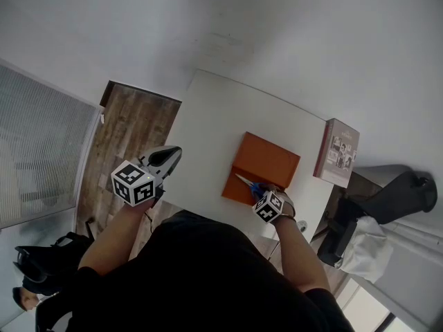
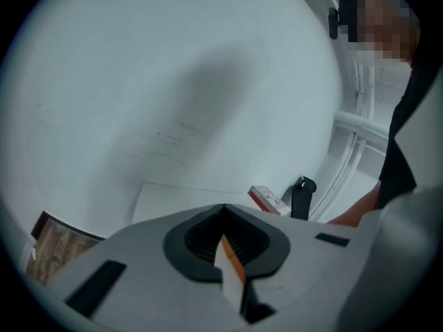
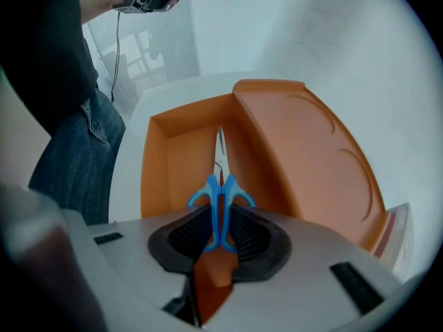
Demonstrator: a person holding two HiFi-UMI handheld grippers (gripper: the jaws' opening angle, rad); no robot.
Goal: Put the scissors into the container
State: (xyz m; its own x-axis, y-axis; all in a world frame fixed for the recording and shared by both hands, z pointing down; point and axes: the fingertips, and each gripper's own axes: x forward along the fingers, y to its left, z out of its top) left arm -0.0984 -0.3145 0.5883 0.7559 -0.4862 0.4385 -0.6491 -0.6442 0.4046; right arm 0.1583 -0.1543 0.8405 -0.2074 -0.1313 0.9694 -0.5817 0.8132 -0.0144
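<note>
The orange container (image 1: 259,166) lies open on the white table (image 1: 208,130), its lid (image 3: 304,144) folded back beside the tray (image 3: 173,158). My right gripper (image 1: 261,192) (image 3: 221,209) is shut on the blue handles of the scissors (image 1: 246,182) (image 3: 210,189). The thin blades point away from me over the tray's near end. My left gripper (image 1: 174,153) (image 2: 223,209) hangs in the air by the table's left edge with its jaws shut and nothing between them.
A book (image 1: 337,152) (image 2: 268,199) stands at the table's right edge, with a black object (image 1: 394,196) (image 2: 302,198) beyond it. Wood floor (image 1: 128,137) shows left of the table, and a black bag (image 1: 41,254) lies there.
</note>
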